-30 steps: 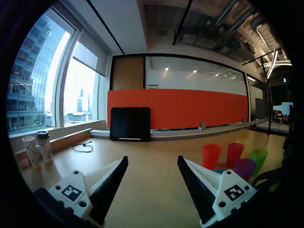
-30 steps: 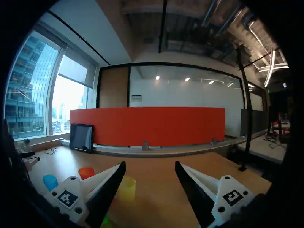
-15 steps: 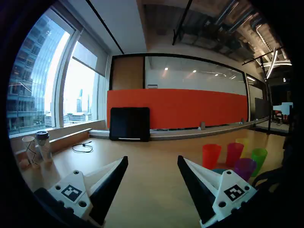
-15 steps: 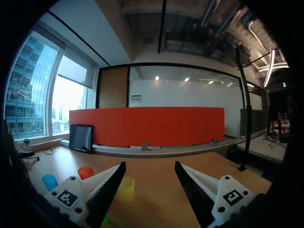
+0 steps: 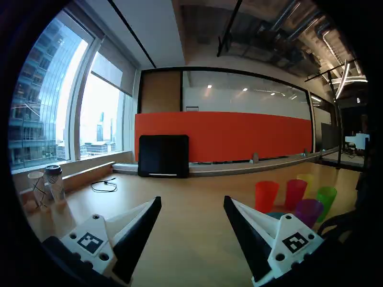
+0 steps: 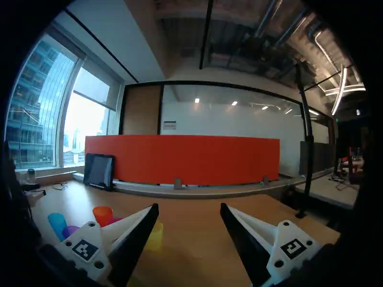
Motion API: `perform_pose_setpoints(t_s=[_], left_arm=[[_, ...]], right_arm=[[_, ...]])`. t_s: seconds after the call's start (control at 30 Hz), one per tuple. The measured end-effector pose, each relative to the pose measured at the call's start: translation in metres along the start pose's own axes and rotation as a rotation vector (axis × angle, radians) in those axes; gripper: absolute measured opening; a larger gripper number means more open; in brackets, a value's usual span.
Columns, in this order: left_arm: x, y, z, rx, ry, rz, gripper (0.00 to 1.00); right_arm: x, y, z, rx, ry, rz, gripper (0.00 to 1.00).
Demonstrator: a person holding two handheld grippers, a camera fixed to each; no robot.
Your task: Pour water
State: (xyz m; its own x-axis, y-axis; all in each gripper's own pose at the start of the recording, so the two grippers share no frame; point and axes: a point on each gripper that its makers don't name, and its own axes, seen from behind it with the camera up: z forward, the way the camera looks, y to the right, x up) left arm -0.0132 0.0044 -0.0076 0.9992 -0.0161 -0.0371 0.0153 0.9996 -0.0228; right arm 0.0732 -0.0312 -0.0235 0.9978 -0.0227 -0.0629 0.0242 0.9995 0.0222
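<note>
A cluster of coloured plastic cups stands on the wooden table. In the left gripper view I see an orange cup, a magenta cup, a yellow cup, a green cup and a purple cup at the right, just beyond the right finger. My left gripper is open with nothing between its fingers. In the right gripper view a blue cup, a purple cup, an orange cup and a yellow cup sit at the lower left. My right gripper is open and holds nothing.
A dark tablet leans against the orange divider at the table's far edge. Paper coffee cups stand near the window at left, and a black cable lies nearby. A black pole rises at the table's right corner.
The right gripper has risen and tilted slightly, so the cups sit higher in its view and a purple cup now appears. The left gripper has not moved.
</note>
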Motion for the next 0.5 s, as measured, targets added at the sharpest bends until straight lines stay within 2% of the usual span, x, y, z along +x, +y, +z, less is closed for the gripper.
perform_pose_setpoints(t_s=[0.5], left_arm=[[0.000,0.001,0.000,0.000,0.000,0.000,0.97]], right_arm=[[-0.019,-0.002,0.005,0.018,0.021,-0.010,0.99]])
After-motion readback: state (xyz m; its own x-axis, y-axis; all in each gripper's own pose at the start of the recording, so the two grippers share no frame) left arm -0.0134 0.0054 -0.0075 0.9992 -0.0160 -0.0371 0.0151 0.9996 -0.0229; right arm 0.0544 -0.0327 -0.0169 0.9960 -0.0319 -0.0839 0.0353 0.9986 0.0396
